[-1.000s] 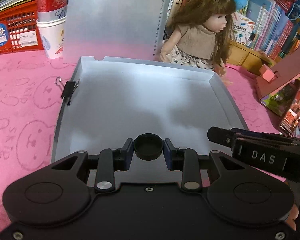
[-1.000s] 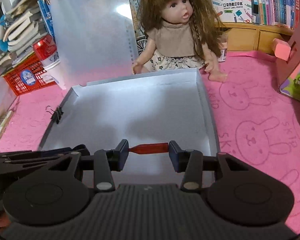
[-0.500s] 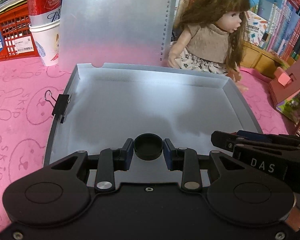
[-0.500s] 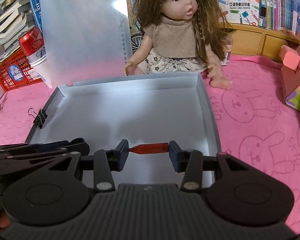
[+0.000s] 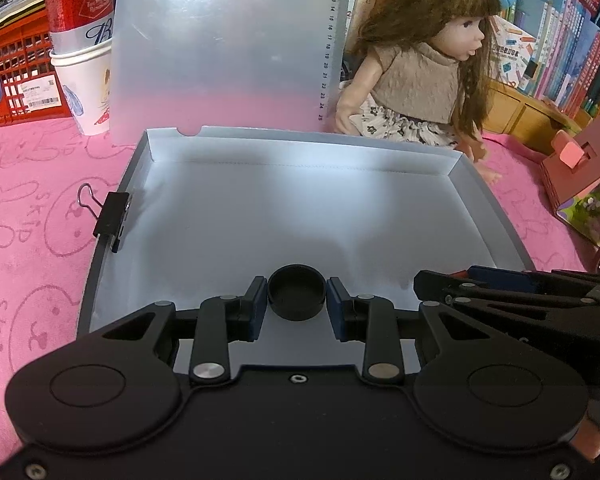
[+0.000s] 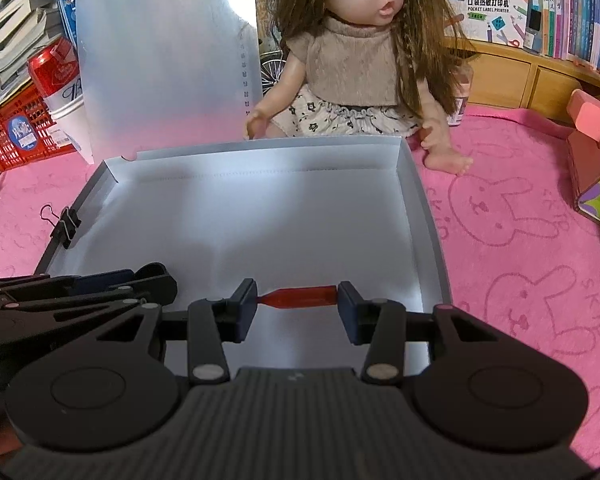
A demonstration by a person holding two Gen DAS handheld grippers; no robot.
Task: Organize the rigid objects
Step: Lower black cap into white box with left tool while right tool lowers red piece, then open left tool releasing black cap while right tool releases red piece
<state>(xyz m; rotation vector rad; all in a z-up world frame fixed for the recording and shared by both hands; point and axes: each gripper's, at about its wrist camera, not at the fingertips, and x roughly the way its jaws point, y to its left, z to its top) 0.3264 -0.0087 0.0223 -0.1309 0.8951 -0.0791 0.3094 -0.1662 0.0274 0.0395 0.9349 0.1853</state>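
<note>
A pink cloth (image 5: 32, 216) printed with rabbits is spread under everything, and on it a shallow grey tray (image 5: 236, 216) is set, its floor bare and ringed by low walls. Both grippers are pitched steeply down over the tray's near edge, side by side. The left gripper (image 5: 297, 299) is held toward the near-left part of the tray and is clamped on a black cap (image 5: 297, 294), which sits squarely between the two pads with its open side up, just above the tray floor; whether it touches the floor cannot be told. The right gripper (image 6: 298, 298) is held toward the near-right part and is closed on a red piece (image 6: 300, 298), which is pinched end to end, lying crosswise between the pads, its narrow end at the left pad. The two grippers are nearly touching at their inner sides. Open floor is left ahead of both, up to the far wall. A frosted sheet (image 5: 228, 48) is stood upright behind the tray's far-left corner, and a doll (image 6: 360, 64) is seated behind the far-right corner. A red crate (image 5: 16, 76), a cup (image 5: 86, 88) and a can (image 5: 80, 4) in it are seen at the cloth's far-left edge. A binder clip (image 5: 110, 218) is fixed on the tray's left wall.
</note>
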